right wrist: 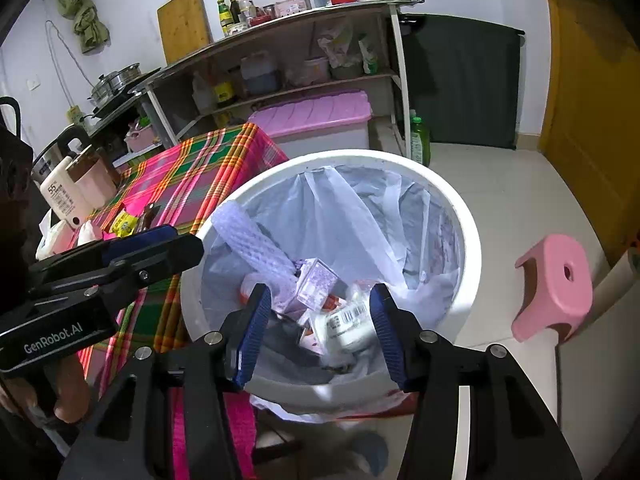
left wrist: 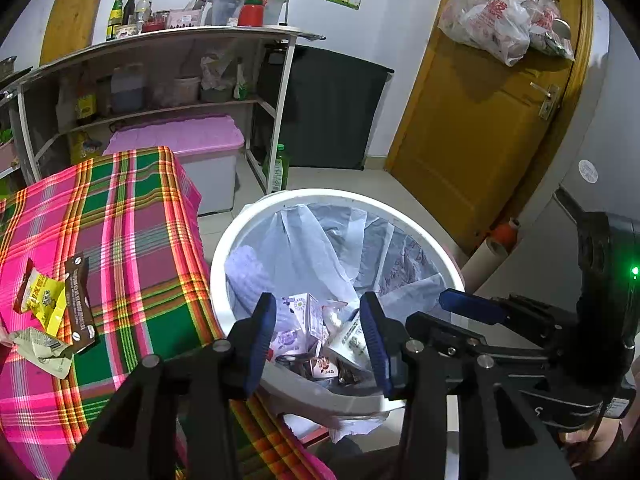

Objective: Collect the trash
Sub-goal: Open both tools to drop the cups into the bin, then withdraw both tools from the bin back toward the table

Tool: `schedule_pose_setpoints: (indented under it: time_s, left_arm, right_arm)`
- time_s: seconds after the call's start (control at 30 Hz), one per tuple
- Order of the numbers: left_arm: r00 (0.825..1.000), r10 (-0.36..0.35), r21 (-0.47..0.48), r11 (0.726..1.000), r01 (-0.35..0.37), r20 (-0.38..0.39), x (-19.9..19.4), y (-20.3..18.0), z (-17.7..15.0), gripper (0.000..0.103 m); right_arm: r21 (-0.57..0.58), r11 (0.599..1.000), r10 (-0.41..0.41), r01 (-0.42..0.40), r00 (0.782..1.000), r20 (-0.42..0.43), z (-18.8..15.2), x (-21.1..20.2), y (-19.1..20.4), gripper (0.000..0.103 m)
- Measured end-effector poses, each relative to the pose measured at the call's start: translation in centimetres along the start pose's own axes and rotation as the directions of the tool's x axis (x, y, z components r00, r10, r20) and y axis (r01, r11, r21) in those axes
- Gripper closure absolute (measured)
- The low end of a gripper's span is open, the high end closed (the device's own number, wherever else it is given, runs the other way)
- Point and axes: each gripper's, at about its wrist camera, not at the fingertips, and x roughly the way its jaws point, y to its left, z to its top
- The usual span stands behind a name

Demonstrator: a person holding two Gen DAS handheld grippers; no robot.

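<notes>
Both grippers hang over the bin (left wrist: 240,248), fingers pointing down into it. The left gripper (left wrist: 318,334) stands wide open with nothing between its blue pads (left wrist: 260,344). The right gripper (right wrist: 320,330) is equally wide open and holds nothing; in the left view it shows at the right edge, just beside the bin's rim.

The bin is white, lined with a clear bag (right wrist: 360,216), and sits on the floor touching the table's near right corner. Inside it lie a small purple carton (right wrist: 316,282), a white packet with a barcode (right wrist: 348,324), a length of foam netting (right wrist: 248,236) leaning on the left wall, and other scraps too jumbled to tell apart.

Trash still lies on the table (left wrist: 132,240), on its plaid cloth near the left edge: a yellow wrapper (left wrist: 42,298), a brown wrapper (left wrist: 80,304) touching it, and a pale green wrapper (left wrist: 42,350) just below them.

A pink stool (right wrist: 556,284) stands on the floor right of the bin.
</notes>
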Motion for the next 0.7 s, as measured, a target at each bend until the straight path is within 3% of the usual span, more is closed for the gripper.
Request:
schedule_pose_setpoints:
  time_s: [0.3,0.7]
  left_arm:
    - [0.999,0.021,-0.029,0.999,-0.021,0.028,-2.1,1.1,-1.0,0.058]
    - [0.995,0.081,-0.071,0.995,-0.076,0.058,-6.2,3.0,-3.4,0.058]
  right_arm:
    - [0.004,1.000,0.013,-0.013,0.999,0.037,-0.3,-1.9,1.0,0.050]
    - [-0.062,0.997,0.060,-0.056,0.996,0.065,-1.3,-4.7,5.4,0.051]
